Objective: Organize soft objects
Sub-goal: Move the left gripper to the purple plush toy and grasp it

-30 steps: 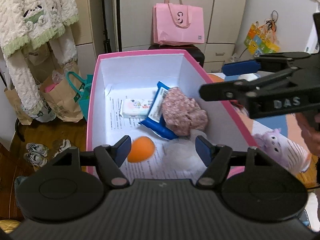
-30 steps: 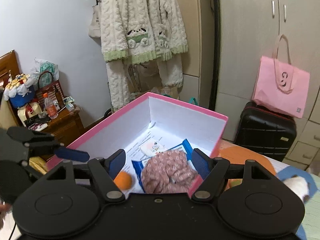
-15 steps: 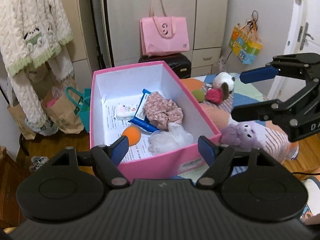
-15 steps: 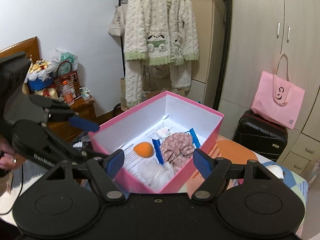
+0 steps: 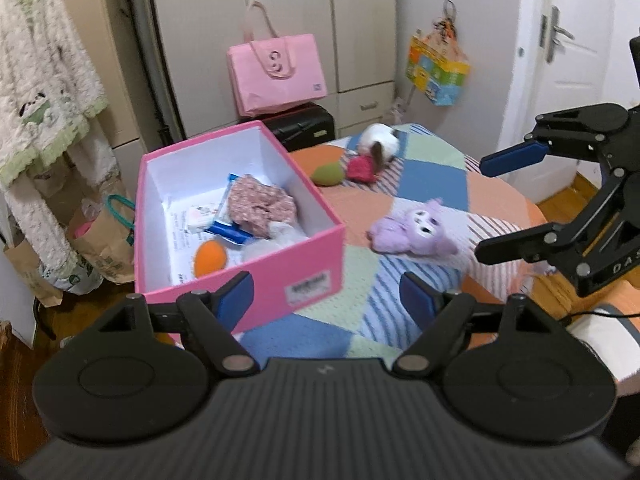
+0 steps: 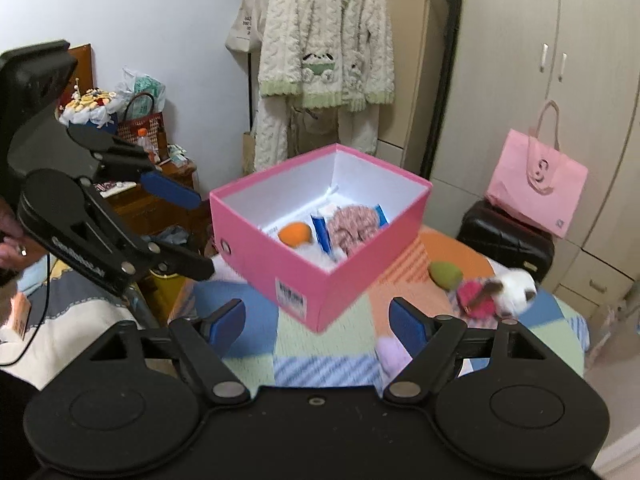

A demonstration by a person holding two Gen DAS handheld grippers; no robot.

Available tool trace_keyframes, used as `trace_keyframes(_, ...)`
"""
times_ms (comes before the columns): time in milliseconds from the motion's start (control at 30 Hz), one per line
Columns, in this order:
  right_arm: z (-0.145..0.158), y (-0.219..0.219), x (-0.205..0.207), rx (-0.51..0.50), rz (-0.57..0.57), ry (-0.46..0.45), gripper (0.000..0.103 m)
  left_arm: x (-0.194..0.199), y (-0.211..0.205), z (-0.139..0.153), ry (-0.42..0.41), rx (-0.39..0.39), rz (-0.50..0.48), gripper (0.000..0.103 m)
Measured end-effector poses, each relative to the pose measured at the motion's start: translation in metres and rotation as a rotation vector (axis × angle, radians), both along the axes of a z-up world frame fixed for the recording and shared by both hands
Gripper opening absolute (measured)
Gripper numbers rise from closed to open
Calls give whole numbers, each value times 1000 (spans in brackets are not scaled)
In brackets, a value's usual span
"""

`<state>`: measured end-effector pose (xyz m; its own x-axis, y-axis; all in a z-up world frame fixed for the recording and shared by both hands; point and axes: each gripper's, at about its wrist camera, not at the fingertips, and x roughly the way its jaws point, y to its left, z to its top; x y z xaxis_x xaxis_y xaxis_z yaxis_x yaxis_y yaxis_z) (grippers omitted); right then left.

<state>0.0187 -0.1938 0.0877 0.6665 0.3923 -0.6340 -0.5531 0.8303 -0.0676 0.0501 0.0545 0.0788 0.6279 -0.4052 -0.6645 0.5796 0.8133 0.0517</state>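
A pink box point(image 5: 280, 268) stands on the patchwork-covered table point(image 5: 432, 176). Inside lie an orange ball point(image 5: 210, 258), a floral cloth point(image 5: 260, 204), a blue packet point(image 5: 226, 230) and a white fluffy piece point(image 5: 276, 236). On the cover lie a purple plush point(image 5: 416, 232), a green soft toy point(image 5: 328, 173), a red item point(image 5: 360, 168) and a white-brown plush point(image 5: 378, 142). My left gripper point(image 5: 326, 298) hangs short of the box's near corner, jaws opening, empty. My right gripper point(image 6: 318, 320), also seen as the right gripper point(image 5: 492, 204) beside the purple plush, is opening and empty.
A pink bag point(image 5: 276, 74) sits on a black suitcase point(image 5: 304, 126) behind the table. A fluffy robe point(image 6: 324, 40) hangs by the wardrobe. Paper bags point(image 5: 100, 240) stand on the floor left of the box. A person's hand point(image 6: 10, 240) holds the left gripper point(image 6: 196, 232).
Both grippers have drawn back from over the box, which now sits farther off. The toys on the table have come into view. Both pairs of jaws stand wider.
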Motion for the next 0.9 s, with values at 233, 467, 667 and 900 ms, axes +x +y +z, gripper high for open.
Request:
trace_keyframes(233, -13, -32, -30, 25, -37, 2, 90, -15, -28, -9, 42, -8, -65, 92)
trace_keyframes(467, -45, -59, -37, 17, -77, -18, 93, -14, -66, -29, 52, -28, -113, 95)
trace_keyframes(667, -93, -82, -12, -12, -148, -29, 93, 1, -93, -50, 32, -76, -105, 95)
trace_keyframes(900, -137, -94, 14, 50, -221, -93, 93, 25, -126, -82, 49, -118, -123, 95)
